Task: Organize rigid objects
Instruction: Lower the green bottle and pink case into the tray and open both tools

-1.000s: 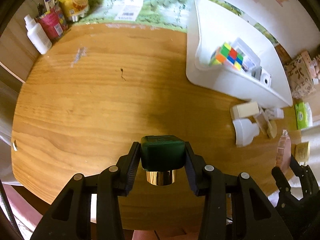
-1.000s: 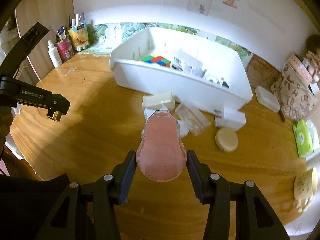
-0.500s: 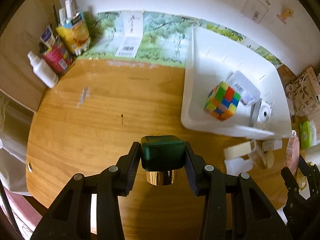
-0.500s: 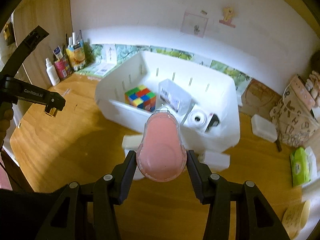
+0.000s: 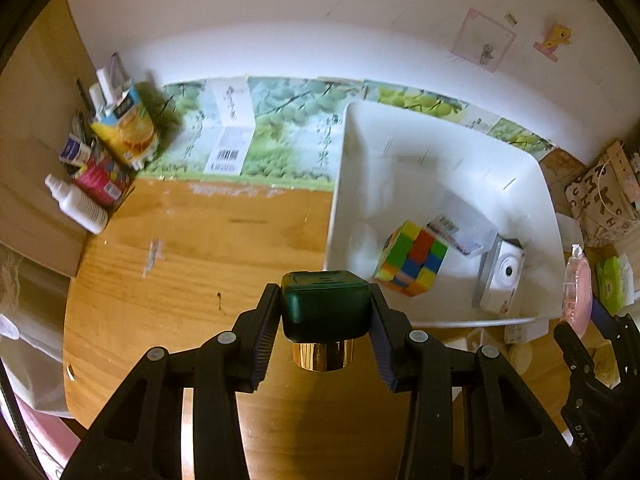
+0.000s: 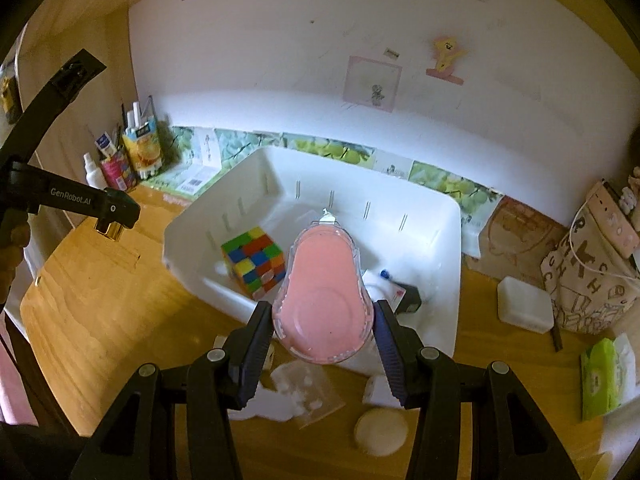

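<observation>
Now, bin from jaws: white bin (image 6: 448,272) ahead and below both.
Left gripper (image 5: 324,312): jaws shut tight on green bottle (image 5: 324,304), gold end down, above tabletop (image 5: 192,272) just beside bin's left wall.
Right gripper (image 6: 324,332): jaws clamp pink bottle (image 6: 324,300), long way pointing forward over bin's near wall.
Nearer: right, likely.
Inside bin: color cube (image 6: 256,260), small white camera (image 5: 502,276), clear box (image 5: 460,228).
In the way: cube, maybe; open floor behind it.
</observation>
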Demonstrator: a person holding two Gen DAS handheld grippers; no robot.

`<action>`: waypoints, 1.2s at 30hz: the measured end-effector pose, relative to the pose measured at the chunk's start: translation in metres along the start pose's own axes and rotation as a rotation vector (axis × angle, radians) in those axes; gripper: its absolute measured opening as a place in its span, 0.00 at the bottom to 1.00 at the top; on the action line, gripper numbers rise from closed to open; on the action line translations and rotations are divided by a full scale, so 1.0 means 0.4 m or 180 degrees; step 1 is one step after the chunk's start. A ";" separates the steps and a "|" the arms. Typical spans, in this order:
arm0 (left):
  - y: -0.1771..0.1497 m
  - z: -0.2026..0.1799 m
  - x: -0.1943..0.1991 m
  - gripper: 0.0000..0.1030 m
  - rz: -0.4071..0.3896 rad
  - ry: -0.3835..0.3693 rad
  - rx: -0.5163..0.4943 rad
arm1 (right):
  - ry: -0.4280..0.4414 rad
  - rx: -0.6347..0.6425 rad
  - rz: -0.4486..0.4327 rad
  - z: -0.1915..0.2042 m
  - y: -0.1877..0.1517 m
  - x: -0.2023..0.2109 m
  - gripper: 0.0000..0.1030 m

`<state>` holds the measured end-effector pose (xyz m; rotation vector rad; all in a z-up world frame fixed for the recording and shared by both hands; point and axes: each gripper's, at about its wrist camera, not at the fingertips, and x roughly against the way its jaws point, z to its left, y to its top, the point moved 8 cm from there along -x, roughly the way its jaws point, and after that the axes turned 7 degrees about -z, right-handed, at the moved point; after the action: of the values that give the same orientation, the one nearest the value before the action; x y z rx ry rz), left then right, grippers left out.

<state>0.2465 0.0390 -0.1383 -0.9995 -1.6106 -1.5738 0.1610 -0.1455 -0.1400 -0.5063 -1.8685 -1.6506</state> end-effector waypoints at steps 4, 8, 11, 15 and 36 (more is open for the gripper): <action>0.029 -0.041 0.001 0.44 -0.0102 -0.0042 -0.0086 | -0.0036 -0.0009 -0.0068 -0.029 0.018 -0.016 0.50; 0.043 -0.095 -0.004 0.44 -0.0205 -0.0158 -0.0126 | -0.0075 -0.0044 -0.0144 -0.063 0.031 -0.031 0.50; 0.049 -0.144 -0.003 0.44 -0.0303 -0.0267 -0.0179 | -0.0072 -0.0074 -0.0202 -0.086 0.035 -0.041 0.50; 0.054 -0.203 -0.007 0.44 -0.0403 -0.0366 -0.0280 | -0.0015 -0.0123 -0.0234 -0.111 0.031 -0.060 0.50; 0.062 -0.290 -0.070 0.45 -0.0527 -0.0359 -0.0140 | 0.0340 -0.0607 -0.0229 -0.188 -0.011 -0.155 0.50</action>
<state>0.2757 -0.0791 -0.1447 -1.0160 -1.7819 -1.6955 0.2185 -0.2138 -0.1793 -0.4234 -1.6798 -1.8772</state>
